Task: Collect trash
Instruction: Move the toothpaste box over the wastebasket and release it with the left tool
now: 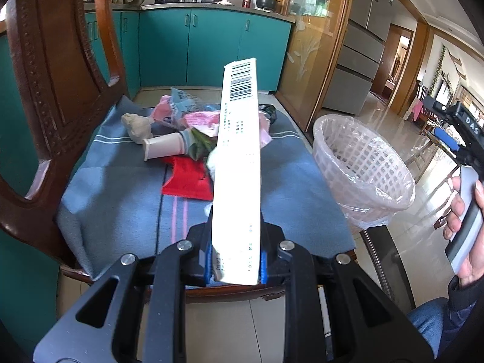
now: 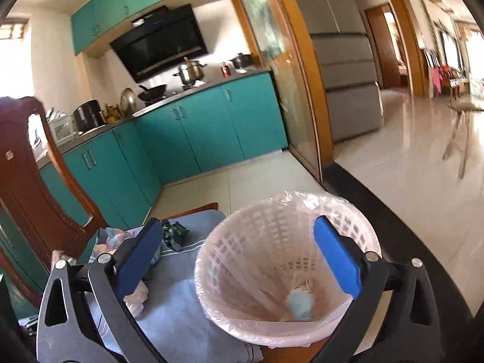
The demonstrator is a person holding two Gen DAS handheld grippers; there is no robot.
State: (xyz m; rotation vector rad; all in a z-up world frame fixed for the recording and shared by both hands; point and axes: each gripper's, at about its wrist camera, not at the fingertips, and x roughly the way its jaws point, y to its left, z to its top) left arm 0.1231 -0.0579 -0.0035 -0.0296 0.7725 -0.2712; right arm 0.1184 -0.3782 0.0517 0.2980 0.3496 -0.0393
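Left gripper (image 1: 235, 267) clamps box (image 1: 239, 163); only right view shows basket's (image 2: 357, 227) inside.

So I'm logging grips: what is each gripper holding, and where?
The left gripper clamps the near end of a long white box. The right gripper is open and holds nothing.

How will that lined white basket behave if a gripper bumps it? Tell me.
The basket looks like thin lattice plastic holding only a scrap or two, so it is probably light and would slide or tip easily. It narrows toward the base, which adds to the tipping risk. Its loose liner would likely crinkle and shift.
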